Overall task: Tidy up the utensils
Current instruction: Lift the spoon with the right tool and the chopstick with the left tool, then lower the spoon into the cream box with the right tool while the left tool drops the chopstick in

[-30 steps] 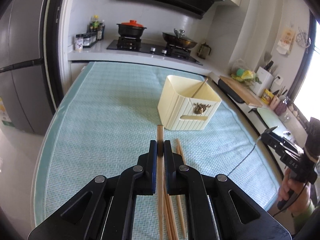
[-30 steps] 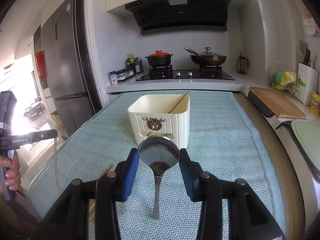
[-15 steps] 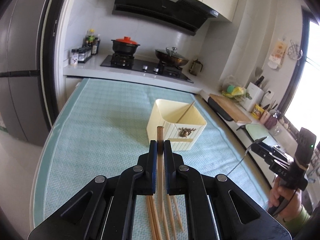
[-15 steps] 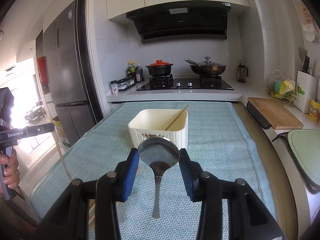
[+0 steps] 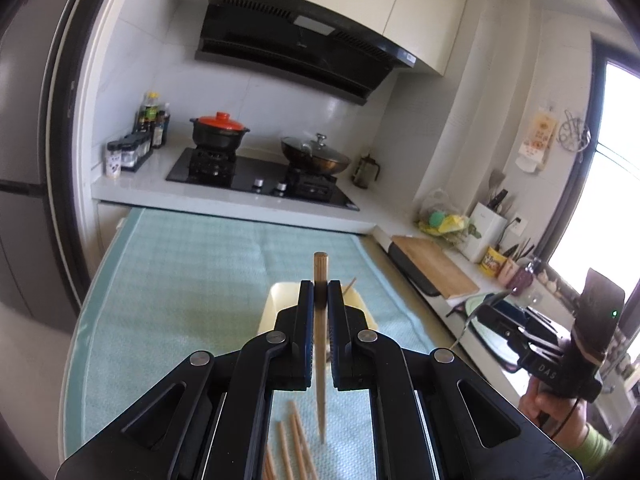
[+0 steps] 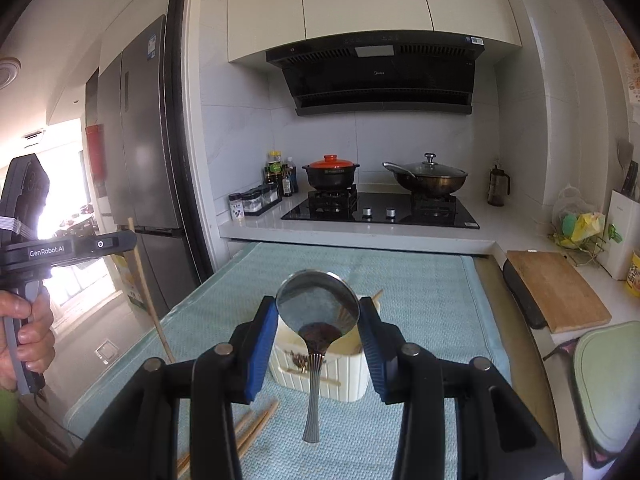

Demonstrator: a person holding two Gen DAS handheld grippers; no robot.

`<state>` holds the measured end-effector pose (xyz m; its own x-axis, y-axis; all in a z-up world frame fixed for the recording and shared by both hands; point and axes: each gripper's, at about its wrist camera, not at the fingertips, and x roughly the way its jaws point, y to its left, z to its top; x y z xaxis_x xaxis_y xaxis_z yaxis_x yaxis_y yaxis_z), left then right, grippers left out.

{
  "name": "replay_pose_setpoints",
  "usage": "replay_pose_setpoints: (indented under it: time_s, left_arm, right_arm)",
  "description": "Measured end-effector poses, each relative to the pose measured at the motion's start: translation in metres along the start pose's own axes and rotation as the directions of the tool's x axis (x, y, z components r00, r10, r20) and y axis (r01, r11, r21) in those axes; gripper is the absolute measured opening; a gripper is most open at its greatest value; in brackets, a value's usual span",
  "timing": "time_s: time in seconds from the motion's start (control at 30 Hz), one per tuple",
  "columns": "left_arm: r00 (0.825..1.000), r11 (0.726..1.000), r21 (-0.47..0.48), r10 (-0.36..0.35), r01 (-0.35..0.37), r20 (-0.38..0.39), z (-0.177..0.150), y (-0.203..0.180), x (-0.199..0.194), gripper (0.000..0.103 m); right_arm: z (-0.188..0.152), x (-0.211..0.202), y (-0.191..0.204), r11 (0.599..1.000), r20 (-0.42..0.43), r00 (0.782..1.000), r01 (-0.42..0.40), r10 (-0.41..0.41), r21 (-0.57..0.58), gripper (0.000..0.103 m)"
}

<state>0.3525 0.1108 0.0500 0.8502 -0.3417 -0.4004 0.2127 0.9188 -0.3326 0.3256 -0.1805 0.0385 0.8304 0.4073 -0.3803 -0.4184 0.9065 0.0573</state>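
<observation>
My left gripper [image 5: 319,292] is shut on a wooden chopstick [image 5: 320,356] and holds it upright above the mat, in front of the cream utensil holder [image 5: 276,300]. Several more chopsticks [image 5: 292,444] lie on the mat below. My right gripper [image 6: 318,312] is shut on a metal spoon [image 6: 316,308], gripped by its bowl with the handle hanging down, just before the holder [image 6: 320,376]. One chopstick [image 6: 376,296] leans inside the holder. The left gripper with its chopstick [image 6: 148,292] shows at the left of the right wrist view.
A light teal mat [image 5: 180,280] covers the table. Loose chopsticks [image 6: 248,432] lie near its front. Behind is a stove with a red-lidded pot [image 5: 218,132] and a wok [image 5: 316,156]. A cutting board [image 6: 556,288] lies on the right counter. A fridge [image 6: 148,160] stands left.
My left gripper has lifted the chopstick off the mat and raised it toward the holder. My right gripper has risen a little with the spoon.
</observation>
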Motion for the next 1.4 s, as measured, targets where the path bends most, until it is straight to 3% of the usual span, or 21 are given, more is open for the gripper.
replay_pose_setpoints:
  time_s: [0.23, 0.43, 0.57, 0.73, 1.0, 1.07, 1.1, 1.2, 1.4]
  left_arm:
    - [0.994, 0.997, 0.043, 0.054, -0.059, 0.097, 0.052, -0.02, 0.037, 0.005]
    - [0.985, 0.989, 0.076, 0.118, -0.128, 0.124, 0.058, -0.025, 0.087, 0.005]
    - [0.99, 0.989, 0.049, 0.138, -0.14, 0.037, 0.04, -0.014, 0.133, 0.005]
    - [0.981, 0.985, 0.046, 0.172, -0.169, -0.087, 0.01, -0.002, 0.179, 0.004]
    - [0.96, 0.979, 0.054, 0.206, -0.199, -0.192, -0.013, 0.003, 0.214, 0.006]
    - [0.954, 0.977, 0.058, 0.212, -0.204, -0.211, -0.012, 0.003, 0.213, 0.016]
    - [0.952, 0.976, 0.066, 0.219, -0.21, -0.212, -0.011, 0.002, 0.21, 0.029]
    - [0.954, 0.967, 0.091, 0.25, -0.238, -0.164, -0.004, 0.0, 0.181, 0.058]
    - [0.959, 0.967, 0.127, 0.241, -0.222, -0.153, -0.001, 0.007, 0.086, 0.069]
  right_arm:
    - [0.051, 0.036, 0.003, 0.999, 0.064, 0.997, 0.032, -0.03, -0.023, 0.042]
    - [0.052, 0.085, -0.001, 0.998, 0.065, 0.997, 0.053, -0.051, -0.025, 0.042]
    - [0.032, 0.132, -0.009, 0.999, -0.05, 0.998, 0.04, -0.04, 0.002, 0.042]
    - [-0.002, 0.179, -0.023, 0.997, -0.215, 0.976, 0.04, -0.026, 0.063, 0.042]
    - [-0.022, 0.211, -0.042, 0.991, -0.321, 0.946, 0.084, -0.048, 0.101, 0.042]
    - [-0.018, 0.213, -0.045, 0.99, -0.329, 0.943, 0.093, -0.053, 0.107, 0.046]
    - [-0.014, 0.211, -0.046, 0.99, -0.324, 0.944, 0.098, -0.059, 0.104, 0.054]
    - [0.0, 0.19, -0.048, 0.991, -0.276, 0.959, 0.095, -0.066, 0.094, 0.056]
    - [0.015, 0.102, -0.042, 0.998, -0.171, 0.984, 0.058, -0.054, 0.017, 0.056]
